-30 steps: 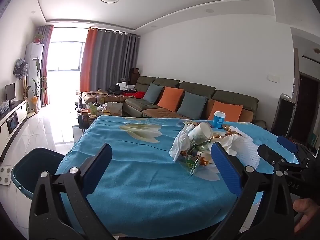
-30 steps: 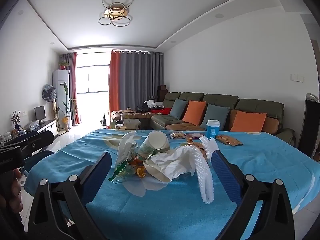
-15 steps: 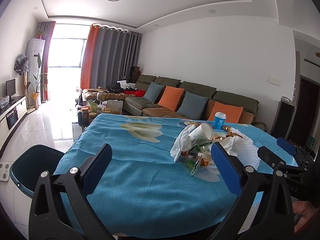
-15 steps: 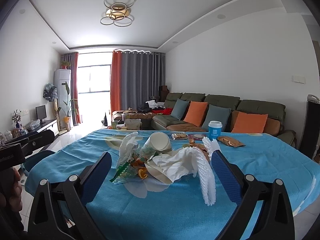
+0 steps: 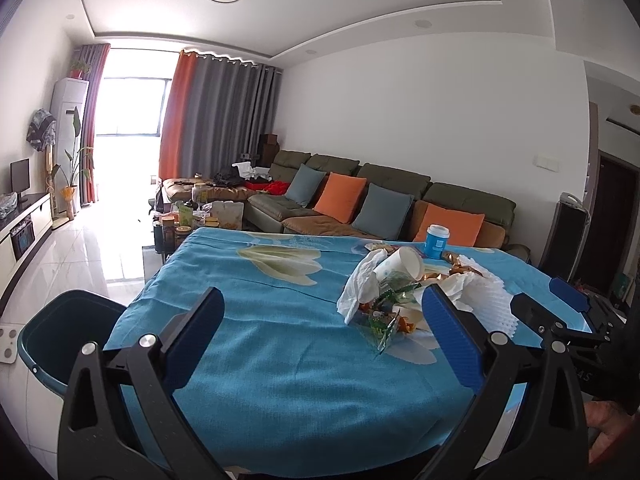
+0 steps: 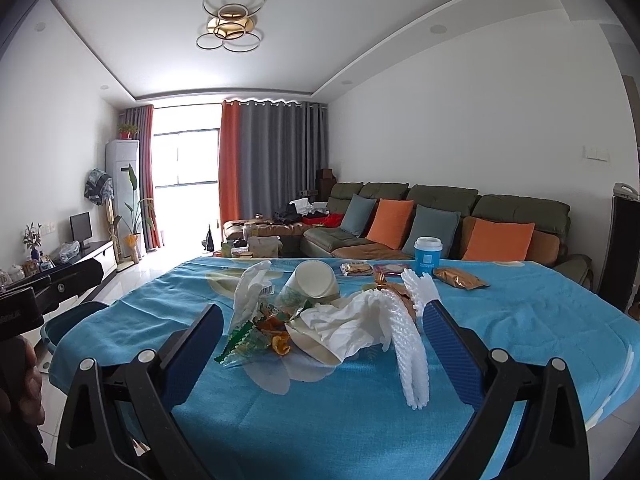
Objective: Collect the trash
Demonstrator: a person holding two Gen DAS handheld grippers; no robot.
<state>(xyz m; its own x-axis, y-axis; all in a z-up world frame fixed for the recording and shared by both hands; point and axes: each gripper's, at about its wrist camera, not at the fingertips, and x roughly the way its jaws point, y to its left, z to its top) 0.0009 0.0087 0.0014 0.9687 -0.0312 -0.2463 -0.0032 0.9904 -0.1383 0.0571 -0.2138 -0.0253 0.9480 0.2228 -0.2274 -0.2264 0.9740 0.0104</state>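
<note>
A heap of trash lies on the blue tablecloth (image 6: 320, 420): a tipped white paper cup (image 6: 314, 280), crumpled tissue (image 6: 344, 320), white foam netting (image 6: 408, 344), a plastic bag (image 6: 250, 292), green wrappers and orange peel (image 6: 276, 336). The same heap shows right of centre in the left wrist view, with the cup (image 5: 402, 266). A dark teal bin (image 5: 68, 332) stands on the floor by the table's left corner. My left gripper (image 5: 322, 340) is open and empty above the near table edge. My right gripper (image 6: 322, 352) is open and empty, just short of the heap.
An upright blue lidded cup (image 6: 427, 255), a gold snack packet (image 6: 458, 279) and small wrappers (image 6: 356, 268) lie farther back on the table. A sofa with orange and grey cushions (image 6: 440, 224) stands behind. A cluttered coffee table (image 5: 196, 216) is at the far left.
Both views have tilted and risen slightly; the heap sits a little nearer in the right wrist view. Both grippers stay open and nothing on the table has moved.
</note>
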